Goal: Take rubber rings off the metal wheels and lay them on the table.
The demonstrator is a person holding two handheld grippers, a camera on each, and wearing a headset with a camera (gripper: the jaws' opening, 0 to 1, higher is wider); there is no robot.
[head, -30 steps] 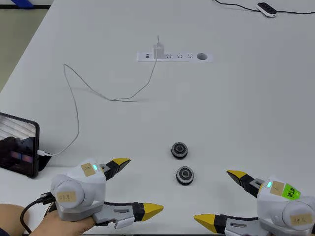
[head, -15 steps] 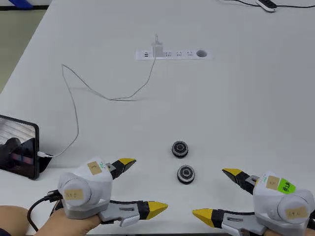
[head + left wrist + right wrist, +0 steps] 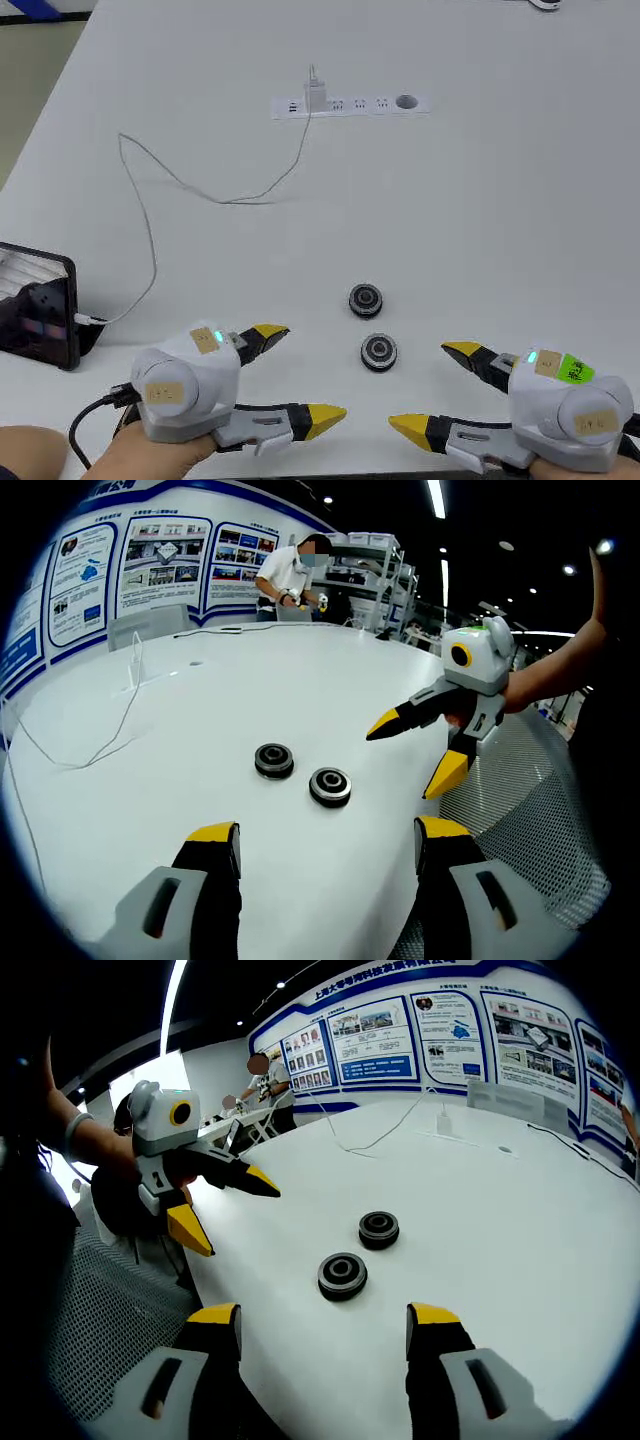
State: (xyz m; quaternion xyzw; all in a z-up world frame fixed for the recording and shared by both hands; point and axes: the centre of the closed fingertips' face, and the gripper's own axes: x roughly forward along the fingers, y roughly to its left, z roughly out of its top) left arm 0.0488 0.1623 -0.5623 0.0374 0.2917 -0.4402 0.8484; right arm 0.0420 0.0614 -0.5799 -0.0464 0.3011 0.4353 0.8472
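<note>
Two small metal wheels with black rubber rings lie flat on the white table: the near wheel (image 3: 378, 351) (image 3: 330, 786) (image 3: 343, 1274) and the far wheel (image 3: 365, 300) (image 3: 274, 760) (image 3: 379, 1229). My left gripper (image 3: 305, 376) (image 3: 325, 840) (image 3: 230, 1208) is open at the table's near edge, left of the near wheel. My right gripper (image 3: 435, 392) (image 3: 322, 1322) (image 3: 412, 751) is open on the right of that wheel. Both point at the wheels with nothing between their yellow-tipped jaws.
A white power strip (image 3: 350, 105) lies at the back, with a thin cable (image 3: 150, 230) running to a dark phone (image 3: 35, 316) at the left edge. The table's near edge is just below both grippers. A person stands far behind the table (image 3: 295, 575).
Both grippers have edged inward toward the near wheel, still open. The head camera has tipped a little, shifting the scene up. The wheels have not moved.
</note>
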